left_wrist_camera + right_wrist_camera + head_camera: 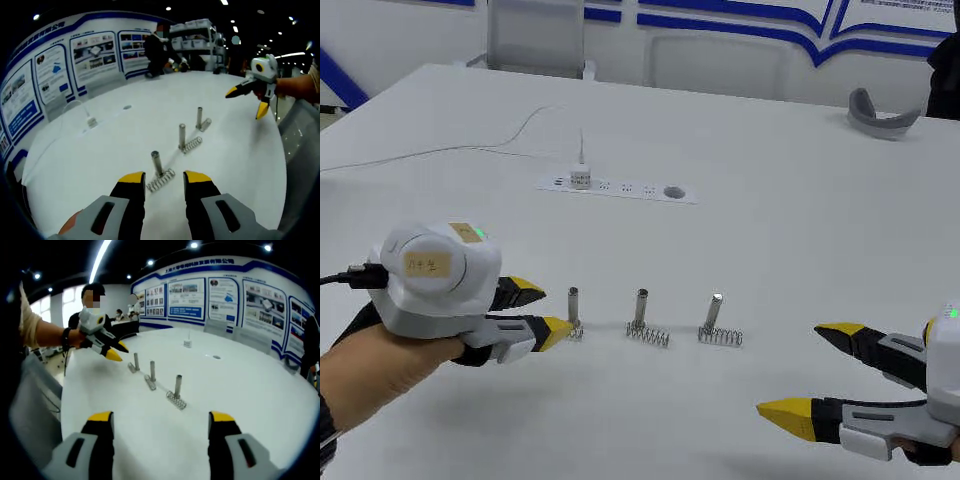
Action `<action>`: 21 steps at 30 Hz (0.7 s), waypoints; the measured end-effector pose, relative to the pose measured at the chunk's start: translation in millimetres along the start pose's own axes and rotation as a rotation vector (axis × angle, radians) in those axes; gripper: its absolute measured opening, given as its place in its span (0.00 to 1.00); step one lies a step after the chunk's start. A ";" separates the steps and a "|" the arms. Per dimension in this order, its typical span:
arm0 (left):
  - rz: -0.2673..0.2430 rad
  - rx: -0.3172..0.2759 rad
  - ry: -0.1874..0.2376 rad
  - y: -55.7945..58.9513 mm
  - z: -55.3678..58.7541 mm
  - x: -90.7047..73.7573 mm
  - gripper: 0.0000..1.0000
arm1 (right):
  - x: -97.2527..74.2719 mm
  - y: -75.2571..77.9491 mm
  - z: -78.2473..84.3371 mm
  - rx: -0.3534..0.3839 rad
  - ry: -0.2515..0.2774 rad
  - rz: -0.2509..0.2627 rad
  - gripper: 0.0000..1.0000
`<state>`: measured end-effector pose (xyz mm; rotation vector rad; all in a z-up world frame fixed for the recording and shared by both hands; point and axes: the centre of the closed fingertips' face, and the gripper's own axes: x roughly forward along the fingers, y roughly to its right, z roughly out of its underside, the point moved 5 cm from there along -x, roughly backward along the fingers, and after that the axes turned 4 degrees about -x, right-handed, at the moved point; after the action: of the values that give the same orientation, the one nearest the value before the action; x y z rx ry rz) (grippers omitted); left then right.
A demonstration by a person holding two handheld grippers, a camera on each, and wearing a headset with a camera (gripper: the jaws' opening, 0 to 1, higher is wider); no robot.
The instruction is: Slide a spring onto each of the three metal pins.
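Nothing is threaded yet. Three pins are seen standing bare on the white table, set in a row: the left pin, the middle pin and the right pin. Each is upright, its long axis vertical and its free end pointing straight up, though the right pin looks slightly tilted in the head view.

A spring is laid flat at the foot of each: the left spring, the middle spring and the right spring. Their long axes are horizontal and run roughly along the row, so each will have to be stood on end before it can be dropped over a pin. All three steps are judged to be left.

The left gripper is held low at the left pin with its jaws parted and nothing clamped. In its own view the left spring is framed just ahead of the two yellow tips. Whether a tip touches it cannot be told.

The right gripper is kept well apart from the row, jaws spread wide and empty.
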<state>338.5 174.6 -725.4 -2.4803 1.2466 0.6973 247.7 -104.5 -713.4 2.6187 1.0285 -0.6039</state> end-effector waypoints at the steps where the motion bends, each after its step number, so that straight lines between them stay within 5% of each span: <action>1: 0.004 0.007 -0.006 -1.5 1.3 1.3 0.31 | 0.7 -0.9 -0.1 -0.004 -0.003 -0.002 0.78; 13: 0.073 0.044 -0.071 -15.8 11.9 30.1 0.29 | -2.5 -3.3 -2.4 -0.006 0.001 0.004 0.79; 21: 0.110 0.046 -0.095 -16.4 17.0 33.1 0.26 | -2.0 -3.6 -2.1 -0.003 -0.001 0.007 0.79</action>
<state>363.6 169.6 -756.9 -2.3279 1.3555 0.7951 244.5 -102.3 -710.9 2.6182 1.0192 -0.6017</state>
